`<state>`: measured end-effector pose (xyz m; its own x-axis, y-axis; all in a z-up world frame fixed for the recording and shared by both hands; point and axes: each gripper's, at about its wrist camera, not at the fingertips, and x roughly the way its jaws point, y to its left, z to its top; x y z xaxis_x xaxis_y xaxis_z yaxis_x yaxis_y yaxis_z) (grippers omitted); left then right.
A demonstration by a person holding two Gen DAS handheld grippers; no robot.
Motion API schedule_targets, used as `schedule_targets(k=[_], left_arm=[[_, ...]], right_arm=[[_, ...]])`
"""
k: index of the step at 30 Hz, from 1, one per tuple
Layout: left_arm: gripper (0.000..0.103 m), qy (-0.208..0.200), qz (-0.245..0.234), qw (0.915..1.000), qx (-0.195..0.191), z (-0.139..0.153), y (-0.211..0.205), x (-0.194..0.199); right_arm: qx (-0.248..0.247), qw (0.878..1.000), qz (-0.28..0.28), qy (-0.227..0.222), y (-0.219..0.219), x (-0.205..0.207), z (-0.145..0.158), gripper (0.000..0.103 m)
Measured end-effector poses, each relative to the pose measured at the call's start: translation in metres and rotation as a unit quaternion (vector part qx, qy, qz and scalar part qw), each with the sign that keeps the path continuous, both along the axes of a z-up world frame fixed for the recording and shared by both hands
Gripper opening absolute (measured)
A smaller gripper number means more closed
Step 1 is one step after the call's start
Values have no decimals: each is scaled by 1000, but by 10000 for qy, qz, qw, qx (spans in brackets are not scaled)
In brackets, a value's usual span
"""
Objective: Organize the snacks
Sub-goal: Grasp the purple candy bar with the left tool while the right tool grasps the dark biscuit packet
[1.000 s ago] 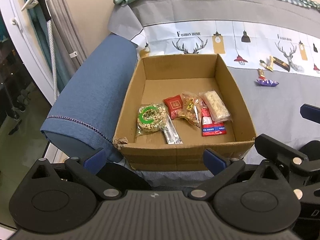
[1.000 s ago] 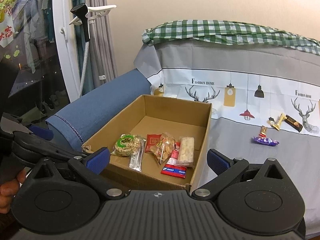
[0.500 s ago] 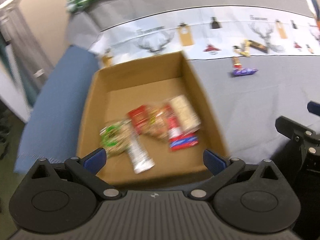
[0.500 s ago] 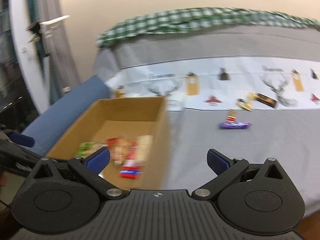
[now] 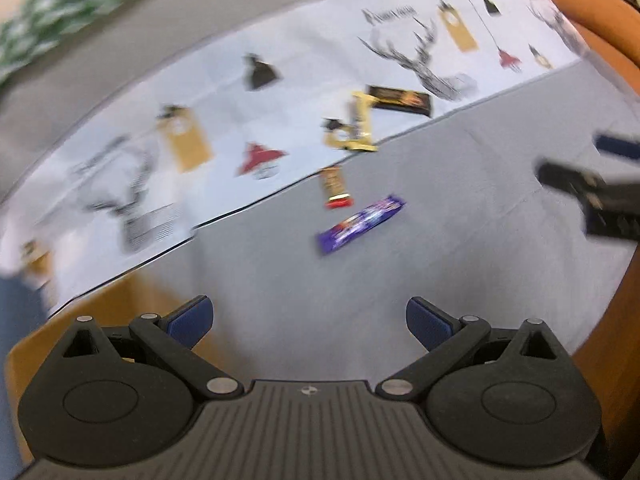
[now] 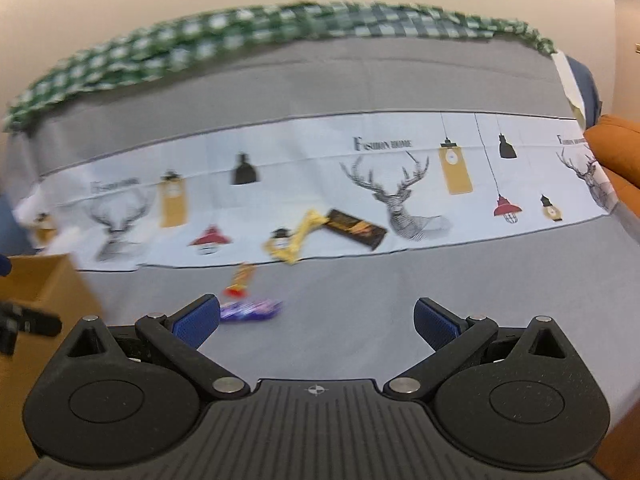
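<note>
- Left gripper [image 5: 308, 316]: jaws spread wide, nothing between them, above grey cloth [image 5: 440, 208].
- Right gripper [image 6: 316, 320]: jaws wide apart too, empty.
- Four loose snacks on the cloth, seen in both views: purple bar [image 5: 361, 224], small red-ended bar [image 5: 334, 187] just beyond it, yellow wrapper [image 5: 356, 124] touching dark chocolate bar [image 5: 401, 100] on the white printed strip.
- Left view only: tip of the other gripper at right edge, blurred.
- Right view only: cardboard box [image 6: 44, 280] corner at left, green checked cloth [image 6: 240, 36] along the top, wall above.
- Box contents not visible in either view.
</note>
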<state>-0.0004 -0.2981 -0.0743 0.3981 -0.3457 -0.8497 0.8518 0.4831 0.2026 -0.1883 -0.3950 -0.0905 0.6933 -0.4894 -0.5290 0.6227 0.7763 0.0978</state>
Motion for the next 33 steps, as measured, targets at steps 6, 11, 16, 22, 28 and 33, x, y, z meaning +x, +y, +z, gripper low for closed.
schedule_targets(k=[6,11,16,22,28,33], left_arm=[[103,491,-409,9971,417,-82,-100,48],[103,831,-374,9928,772,-140,-140,84],[103,1130,-428,9885,906,-169,-162,105],[103,1202,-447,9888,766,-171,-175,116],[35,1084,-312,9922,533,-159,-158,108],[26,1593,3,9866,362,-141,-131,102]], right_arm=[[-265,9984,88,501,-130,82,-51,102],[-24,9952,352,912,-212,157,-104,102],[137,9919,504,1160,-252,219,-143,102],[94,9901,807,1145,-279,264,-160,102],[99,9926,931,774,-270,251,-163,63],[66,9917,972,840,-238,228,-155,40]])
